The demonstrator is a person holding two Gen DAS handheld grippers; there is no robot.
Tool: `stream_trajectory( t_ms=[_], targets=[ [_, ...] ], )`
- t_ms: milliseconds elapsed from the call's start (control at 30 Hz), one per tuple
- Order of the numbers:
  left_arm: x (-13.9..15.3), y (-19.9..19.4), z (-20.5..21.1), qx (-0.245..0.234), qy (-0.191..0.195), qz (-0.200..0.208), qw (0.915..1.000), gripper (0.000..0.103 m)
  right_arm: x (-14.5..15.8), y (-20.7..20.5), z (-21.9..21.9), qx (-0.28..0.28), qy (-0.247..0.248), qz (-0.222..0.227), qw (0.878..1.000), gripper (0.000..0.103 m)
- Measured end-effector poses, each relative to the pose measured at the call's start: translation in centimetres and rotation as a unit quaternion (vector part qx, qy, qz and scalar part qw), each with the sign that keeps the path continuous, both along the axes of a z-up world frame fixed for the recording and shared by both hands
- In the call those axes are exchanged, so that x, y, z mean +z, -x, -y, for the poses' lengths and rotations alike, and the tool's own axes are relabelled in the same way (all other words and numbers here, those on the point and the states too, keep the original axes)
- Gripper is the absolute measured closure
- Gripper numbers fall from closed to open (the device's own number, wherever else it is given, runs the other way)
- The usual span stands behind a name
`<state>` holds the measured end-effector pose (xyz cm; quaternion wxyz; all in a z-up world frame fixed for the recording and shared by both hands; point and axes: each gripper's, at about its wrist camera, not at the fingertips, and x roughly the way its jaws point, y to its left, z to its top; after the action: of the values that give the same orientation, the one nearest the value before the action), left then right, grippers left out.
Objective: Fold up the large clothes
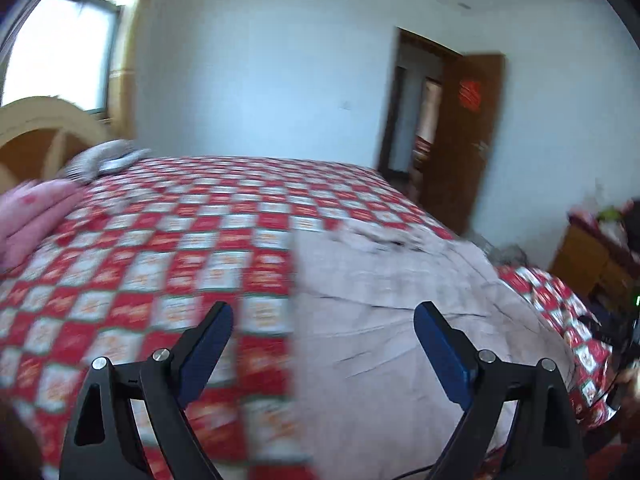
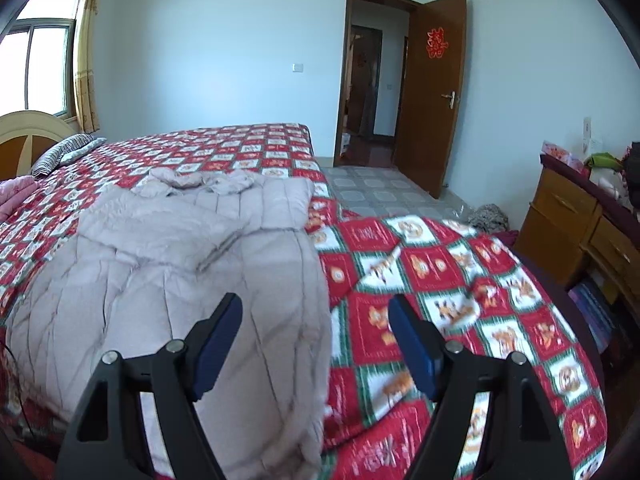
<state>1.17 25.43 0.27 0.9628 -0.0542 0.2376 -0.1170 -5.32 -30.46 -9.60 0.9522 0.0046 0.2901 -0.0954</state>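
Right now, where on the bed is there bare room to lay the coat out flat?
Widest bare patch: checkered bedspread between the quilted coat and the striped pillow, reaching the far edge. A narrower strip lies on the coat's door side, at the near corner. Crowded: the headboard end, with the pillow and pink bedding. Both grippers hover open, holding nothing.

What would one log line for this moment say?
left claw: open, empty | right claw: open, empty | pale pink quilted coat: lying on red checked bedspread
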Motion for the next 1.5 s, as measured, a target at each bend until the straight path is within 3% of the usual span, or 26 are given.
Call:
stream_trajectory(
  t_ms=[200, 300, 367, 500, 567, 600, 700, 800, 900, 1000, 1067, 1100, 1233, 1333, 1367, 1500],
  targets=[
    [5.2, 7.3, -10.2, 0.126, -0.033, 0.039, 0.9907, 0.010, -0.8, 2.1, 1.1, -0.008, -0.028, -0.001, 1.000, 0.025],
    [6.1, 9.0, -11.8, 0.146, -0.049, 0.050, 0.9868, 0.007, -1.0, 2.6, 1.6, -0.011, -0.057, 0.001, 0.998, 0.023],
    [5.0, 9.0, -11.4, 0.135, -0.052, 0.050, 0.9882, 0.005, -1.4, 2.6, 1.9, -0.005, -0.086, -0.001, 0.996, 0.020],
    [-0.4, 5.5, -7.4, 0.066, -0.063, 0.006, 0.9958, 0.004, -2.3, 2.1, 1.5, 0.005, -0.117, -0.018, 0.993, 0.018],
    [-4.9, 2.0, -4.0, 0.028, -0.077, -0.059, 0.9950, 0.004, -3.0, 1.8, 1.1, 0.007, -0.112, -0.030, 0.993, 0.018],
    [-7.5, 0.2, -2.2, 0.013, -0.082, -0.098, 0.9917, 0.004, -3.4, 1.6, 0.9, 0.007, -0.108, -0.036, 0.993, 0.017],
    [-13.4, -3.1, 2.9, -0.007, -0.094, -0.162, 0.9823, 0.004, -4.7, 1.0, 0.5, 0.005, -0.102, -0.058, 0.993, 0.017],
    [-17.0, -4.9, 6.5, 0.018, -0.146, -0.188, 0.9710, 0.004, -5.9, 0.4, 0.2, 0.002, -0.087, -0.080, 0.993, 0.017],
    [-18.5, -5.1, 8.2, 0.024, -0.171, -0.202, 0.9641, 0.004, -6.8, 0.1, -0.1, 0.005, -0.064, -0.095, 0.993, 0.017],
    [-19.3, -4.8, 8.9, 0.020, -0.152, -0.216, 0.9643, 0.004, -7.7, 0.0, -0.1, 0.013, -0.071, -0.101, 0.992, 0.016],
    [-19.8, -4.6, 8.6, 0.005, -0.109, -0.240, 0.9646, 0.004, -8.2, 0.0, 0.2, 0.029, -0.102, -0.108, 0.988, 0.017],
    [-20.2, -4.6, 8.1, -0.004, -0.070, -0.256, 0.9641, 0.004, -8.4, 0.0, 0.2, 0.040, -0.116, -0.114, 0.986, 0.017],
    [-20.0, -3.8, 7.7, -0.014, -0.034, -0.242, 0.9695, 0.006, -8.7, 0.5, 0.3, 0.070, -0.134, -0.115, 0.982, 0.028],
    [-19.7, -3.3, 8.1, -0.041, -0.008, -0.239, 0.9702, 0.044, -8.6, 0.8, 0.4, 0.075, -0.139, -0.114, 0.981, 0.028],
    [-19.6, -3.2, 8.1, -0.046, 0.005, -0.240, 0.9697, 0.052, -8.5, 0.9, 0.3, 0.081, -0.138, -0.110, 0.981, 0.028],
    [-20.3, -3.1, 8.0, -0.045, 0.031, -0.232, 0.9712, 0.055, -8.4, 0.3, -0.7, 0.087, -0.127, -0.111, 0.982, 0.020]
  ],
)
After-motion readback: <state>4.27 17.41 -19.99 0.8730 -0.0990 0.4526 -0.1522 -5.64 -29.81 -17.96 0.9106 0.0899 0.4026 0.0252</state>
